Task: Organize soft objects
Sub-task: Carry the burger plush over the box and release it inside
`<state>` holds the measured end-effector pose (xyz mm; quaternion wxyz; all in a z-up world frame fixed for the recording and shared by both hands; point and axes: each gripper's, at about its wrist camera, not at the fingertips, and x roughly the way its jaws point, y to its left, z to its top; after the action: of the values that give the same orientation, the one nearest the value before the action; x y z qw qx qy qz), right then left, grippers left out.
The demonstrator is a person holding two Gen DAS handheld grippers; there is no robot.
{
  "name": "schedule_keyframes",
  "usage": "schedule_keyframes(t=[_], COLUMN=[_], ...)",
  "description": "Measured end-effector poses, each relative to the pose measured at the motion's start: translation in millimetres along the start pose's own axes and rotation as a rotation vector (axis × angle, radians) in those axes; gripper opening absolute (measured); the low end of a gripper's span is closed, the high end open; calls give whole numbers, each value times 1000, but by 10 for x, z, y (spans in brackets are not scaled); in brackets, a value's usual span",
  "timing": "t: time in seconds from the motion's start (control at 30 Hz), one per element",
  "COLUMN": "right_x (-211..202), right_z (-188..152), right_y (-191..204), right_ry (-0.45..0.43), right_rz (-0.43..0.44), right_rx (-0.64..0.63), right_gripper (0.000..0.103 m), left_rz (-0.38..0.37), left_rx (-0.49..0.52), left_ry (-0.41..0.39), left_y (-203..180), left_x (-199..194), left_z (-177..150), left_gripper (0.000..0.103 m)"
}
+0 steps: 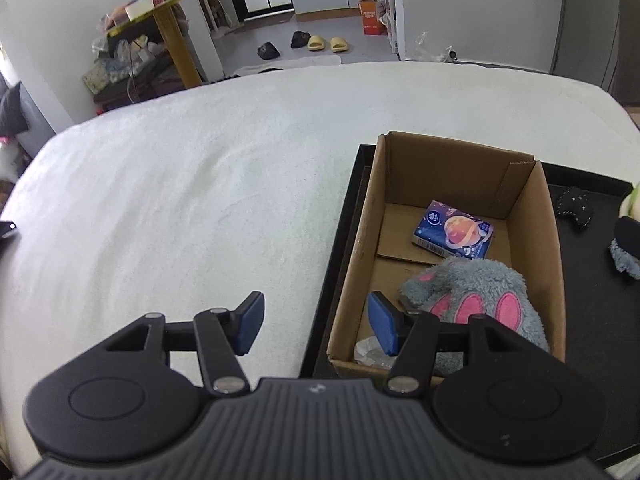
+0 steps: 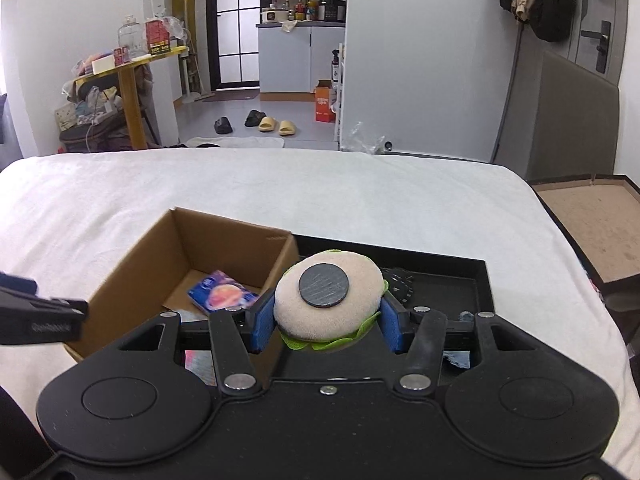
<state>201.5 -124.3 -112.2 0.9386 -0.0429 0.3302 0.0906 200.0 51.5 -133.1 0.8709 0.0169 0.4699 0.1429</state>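
Observation:
My right gripper [image 2: 326,326] is shut on a plush burger [image 2: 328,302], cream with a green fringe and a dark disc on top, held above the black tray [image 2: 476,268] just right of the cardboard box [image 2: 224,228]. In the left wrist view the box [image 1: 464,152] holds a blue tissue pack [image 1: 454,234] and a grey plush paw slipper [image 1: 476,292] with pink pads. My left gripper [image 1: 316,324] is open and empty, over the box's near left corner. A small black plush [image 1: 576,206] lies on the tray [image 1: 592,312].
The tray and box rest on a white bed [image 1: 180,200]. Another grey plush piece [image 1: 626,252] sits at the tray's right edge. An open brown-lined case [image 2: 592,224] lies right of the bed. A yellow side table [image 2: 128,68] and slippers [image 2: 276,125] stand beyond.

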Motion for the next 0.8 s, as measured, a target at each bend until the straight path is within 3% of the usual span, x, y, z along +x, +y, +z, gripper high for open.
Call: schedule_keyframes(t=[0.23,0.47,0.8], right_x=[14,72,262], right_z=[124,214,257], right_y=[213,472,684], right_ry=[4,21,81], right_rz=[39,112,152], right_rx=[2,-11,14], right_gripper=[52,52,52], left_rz=[-39,-123,-172], left_rx=[-21,-87,-109], left_ry=[11,60,130], left_y=[84,256,290], left_x=[48,170,351], left_z=[-14,-20,3], left_gripper=[50,38,30])
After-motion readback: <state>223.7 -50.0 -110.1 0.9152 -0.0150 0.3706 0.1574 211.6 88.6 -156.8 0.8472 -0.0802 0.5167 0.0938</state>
